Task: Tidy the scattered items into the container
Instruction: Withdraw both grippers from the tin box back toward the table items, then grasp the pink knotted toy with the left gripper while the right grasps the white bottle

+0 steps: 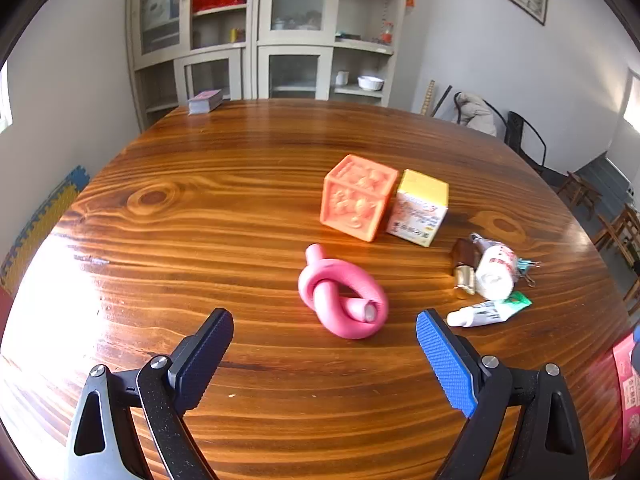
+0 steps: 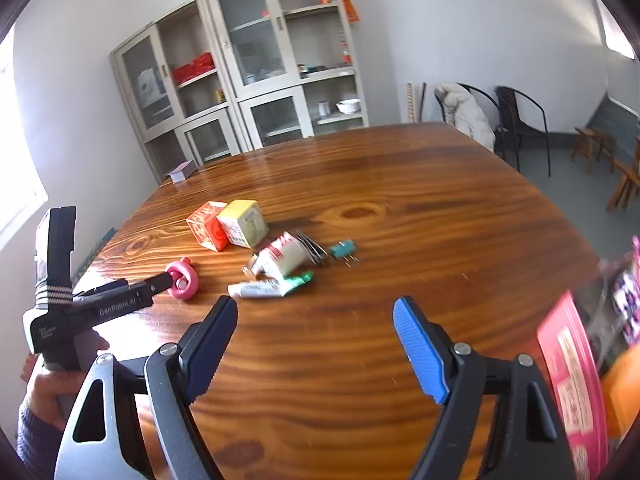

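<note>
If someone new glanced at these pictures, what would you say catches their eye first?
Probably the pink knotted tube, lying on the wooden table just ahead of the open left gripper. Behind it, the orange cube stands touching a yellow-topped box. To the right, a white tube lies among small clutter.

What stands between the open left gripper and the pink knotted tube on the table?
Nothing visible does. The left gripper is open, and the pink knotted tube lies just beyond its fingertips, with only bare table between them. The orange cube stands farther back, behind the tube.
</note>
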Demonstrator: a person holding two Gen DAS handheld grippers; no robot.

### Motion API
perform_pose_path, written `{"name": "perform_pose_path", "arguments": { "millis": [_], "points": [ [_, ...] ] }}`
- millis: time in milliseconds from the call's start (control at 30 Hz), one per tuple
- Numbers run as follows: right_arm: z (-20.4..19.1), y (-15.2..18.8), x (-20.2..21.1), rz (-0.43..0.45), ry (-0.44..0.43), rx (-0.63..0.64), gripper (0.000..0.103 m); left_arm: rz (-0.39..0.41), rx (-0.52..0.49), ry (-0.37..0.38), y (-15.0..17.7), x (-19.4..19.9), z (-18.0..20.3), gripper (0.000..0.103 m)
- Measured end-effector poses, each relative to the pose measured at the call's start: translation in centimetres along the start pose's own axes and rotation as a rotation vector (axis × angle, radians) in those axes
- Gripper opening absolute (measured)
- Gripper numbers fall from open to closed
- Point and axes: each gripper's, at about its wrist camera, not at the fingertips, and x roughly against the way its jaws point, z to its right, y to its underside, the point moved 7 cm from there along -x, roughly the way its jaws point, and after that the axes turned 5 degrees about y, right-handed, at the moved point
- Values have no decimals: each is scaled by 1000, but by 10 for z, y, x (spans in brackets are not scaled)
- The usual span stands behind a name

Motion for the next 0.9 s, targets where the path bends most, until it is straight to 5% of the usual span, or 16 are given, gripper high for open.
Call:
{"name": "perform_pose_path", "arguments": {
  "millis": [500, 900],
  "points": [
    [34, 14, -24, -47, 50, -129, 84, -69, -21, -47, 4, -35, 3, 95],
    [25, 17, -25, -38, 77, -69, 84, -86, -30, -95, -10, -60, 5, 95]
  ]
}}
